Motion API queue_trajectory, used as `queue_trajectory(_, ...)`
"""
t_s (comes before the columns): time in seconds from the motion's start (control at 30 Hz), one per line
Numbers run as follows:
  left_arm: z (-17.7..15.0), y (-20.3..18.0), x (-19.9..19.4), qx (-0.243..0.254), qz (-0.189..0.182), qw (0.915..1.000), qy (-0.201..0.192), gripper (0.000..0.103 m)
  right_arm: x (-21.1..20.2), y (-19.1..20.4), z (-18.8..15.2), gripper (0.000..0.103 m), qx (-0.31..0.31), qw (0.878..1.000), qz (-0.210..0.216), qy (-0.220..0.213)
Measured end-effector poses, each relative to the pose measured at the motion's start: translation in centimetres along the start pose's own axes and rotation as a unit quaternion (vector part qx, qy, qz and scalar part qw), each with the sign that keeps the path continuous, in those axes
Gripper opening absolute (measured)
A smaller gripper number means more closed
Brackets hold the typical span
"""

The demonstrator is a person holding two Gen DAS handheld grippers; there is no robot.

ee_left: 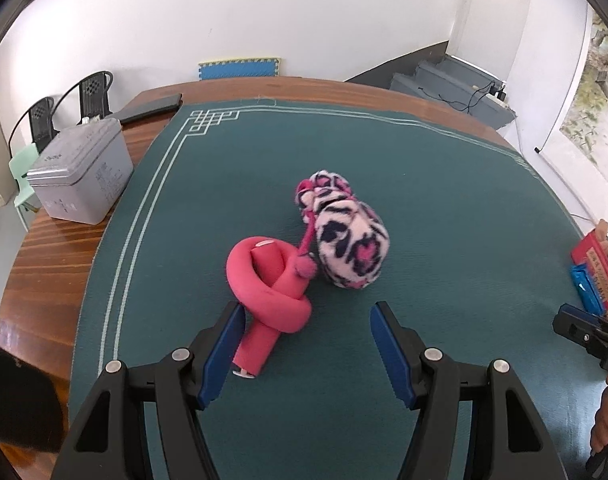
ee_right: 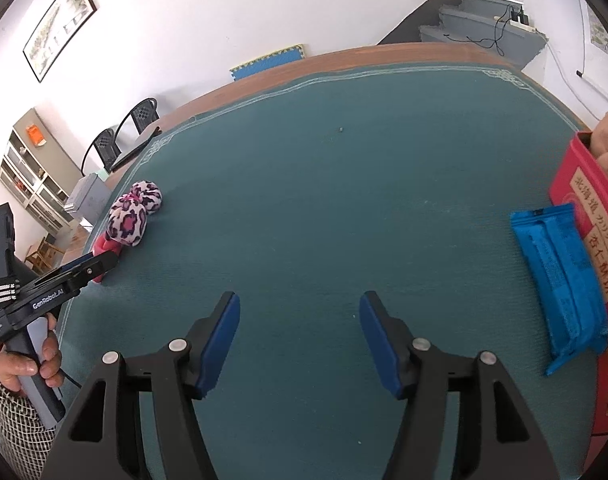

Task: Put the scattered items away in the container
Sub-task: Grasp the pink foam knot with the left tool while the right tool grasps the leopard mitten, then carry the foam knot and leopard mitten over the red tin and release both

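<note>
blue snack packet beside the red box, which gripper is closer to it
Right. The right gripper hovers open just left of the blue snack packet; the left gripper is across the mat by the pink knotted toy.

Two wrist cams, both angled down over the tabletop [ee_left: 55, 264]

Left close above pink knotted tube [ee_left: 263, 280]; right further right, sharing leopard pouch [ee_right: 129, 220] and green mat [ee_right: 324, 200].

The red box [ee_right: 584, 216] is cut off by the right picture edge. The pink foam tube [ee_right: 103, 246] is partly hidden behind the left gripper [ee_right: 91, 266]. Text on the grey tin [ee_left: 79, 172] cannot be read.
</note>
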State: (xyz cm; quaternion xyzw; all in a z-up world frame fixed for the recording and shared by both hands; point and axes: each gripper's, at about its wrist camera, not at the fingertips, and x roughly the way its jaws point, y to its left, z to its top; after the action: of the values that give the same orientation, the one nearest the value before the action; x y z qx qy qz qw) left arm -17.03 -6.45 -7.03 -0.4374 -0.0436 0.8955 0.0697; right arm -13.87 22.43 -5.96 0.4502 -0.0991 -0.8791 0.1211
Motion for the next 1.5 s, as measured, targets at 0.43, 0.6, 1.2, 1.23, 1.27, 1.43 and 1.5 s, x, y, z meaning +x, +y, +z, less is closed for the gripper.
queue_trajectory(0.43,-0.2,1.4,0.6,-0.021,-0.005,0.9997,-0.009,0.033,1.7,3.4,1.4,0.067,-0.024,1.0,0.002,0.004)
queue_trajectory(0.6,0.0,1.4,0.0,-0.021,-0.014,0.9995,-0.017,0.032,1.9,7.7,3.4,0.067,-0.054,0.998,0.038,-0.012)
queue_trajectory(1.2,0.1,2.3,-0.6,-0.043,-0.018,0.9987,-0.022,0.032,13.5,15.3,8.1,0.066,0.024,0.984,0.155,0.091)
queue_trajectory(1.23,0.1,2.3,-0.6,-0.044,-0.017,0.9987,-0.022,0.032,13.5,15.4,8.1,0.066,0.02,0.984,0.154,0.085)
queue_trajectory(1.27,0.1,2.3,-0.5,-0.044,-0.017,0.9987,-0.021,0.032,13.5,15.7,8.0,0.066,0.012,0.985,0.15,0.085)
queue_trajectory(1.43,-0.1,1.9,-0.3,-0.039,-0.016,0.999,-0.018,0.032,13.1,16.4,7.5,0.036,-0.02,0.986,0.141,0.083)
queue_trajectory(1.5,-0.1,1.7,-0.4,-0.036,-0.018,0.999,-0.019,0.032,12.5,16.6,7.2,0.033,-0.033,0.988,0.133,0.074)
